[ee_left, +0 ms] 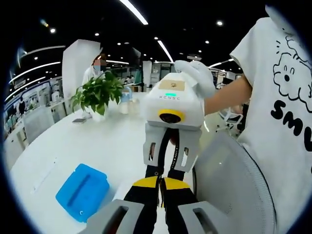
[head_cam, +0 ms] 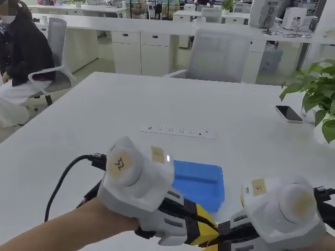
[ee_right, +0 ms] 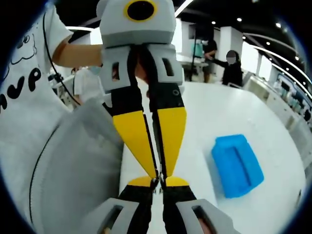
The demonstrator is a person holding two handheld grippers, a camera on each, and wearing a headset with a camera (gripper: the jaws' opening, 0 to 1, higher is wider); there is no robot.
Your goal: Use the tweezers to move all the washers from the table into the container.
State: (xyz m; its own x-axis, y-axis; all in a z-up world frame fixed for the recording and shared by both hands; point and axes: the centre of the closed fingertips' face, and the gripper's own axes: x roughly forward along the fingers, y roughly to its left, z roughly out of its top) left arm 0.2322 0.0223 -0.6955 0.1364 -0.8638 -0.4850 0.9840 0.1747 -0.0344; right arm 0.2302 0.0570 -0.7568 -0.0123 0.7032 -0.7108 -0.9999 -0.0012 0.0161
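Observation:
A blue box-shaped container (head_cam: pixel 201 180) lies on the white table (head_cam: pixel 157 99), just beyond both grippers; it is also in the left gripper view (ee_left: pixel 83 191) and the right gripper view (ee_right: pixel 237 165). My left gripper (head_cam: pixel 212 235) and right gripper (head_cam: pixel 230 232) point at each other low at the table's near edge, yellow tips meeting. In the left gripper view my own jaws (ee_left: pixel 162 183) are closed against the right gripper's tips. In the right gripper view my own jaws (ee_right: pixel 158 183) touch the left gripper's long yellow fingers (ee_right: pixel 136 136). Whether something thin is pinched is unclear.
A phone (head_cam: pixel 289 113) and a potted plant (head_cam: pixel 319 89) are at the far right. A flush socket strip (head_cam: pixel 178 130) runs across the table's middle. A grey chair (head_cam: pixel 220 55) stands behind the table, a person (head_cam: pixel 21 52) sits at left, and a black cable (head_cam: pixel 63 178) trails from the left gripper.

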